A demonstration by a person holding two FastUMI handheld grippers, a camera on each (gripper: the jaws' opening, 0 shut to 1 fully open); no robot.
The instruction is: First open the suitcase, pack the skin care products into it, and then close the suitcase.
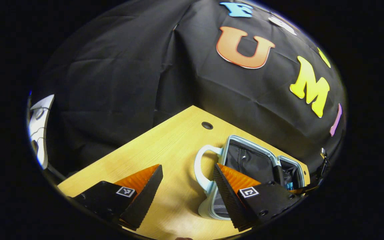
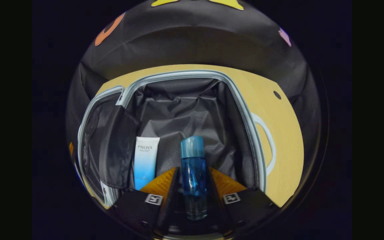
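Observation:
The pale blue suitcase (image 2: pixel 235 96) lies open on the wooden table, its black lining showing. My right gripper (image 2: pixel 193 175) is shut on a clear blue bottle (image 2: pixel 193 166) with a blue cap, held over the suitcase's main half. A white and blue tube (image 2: pixel 145 160) lies inside on the lining, just left of the bottle. In the left gripper view, the open suitcase (image 1: pixel 245 156) sits to the right with its white handle (image 1: pixel 200 166) facing me. My left gripper (image 1: pixel 187 180) stands open above the table, beside that handle, with nothing between its fingers.
The wooden table (image 1: pixel 165 143) has a round cable hole (image 1: pixel 207 125) near its back edge. The suitcase lid half (image 2: pixel 102 146) with a mesh pocket lies to the left in the right gripper view. Black cloth walls close in behind the table.

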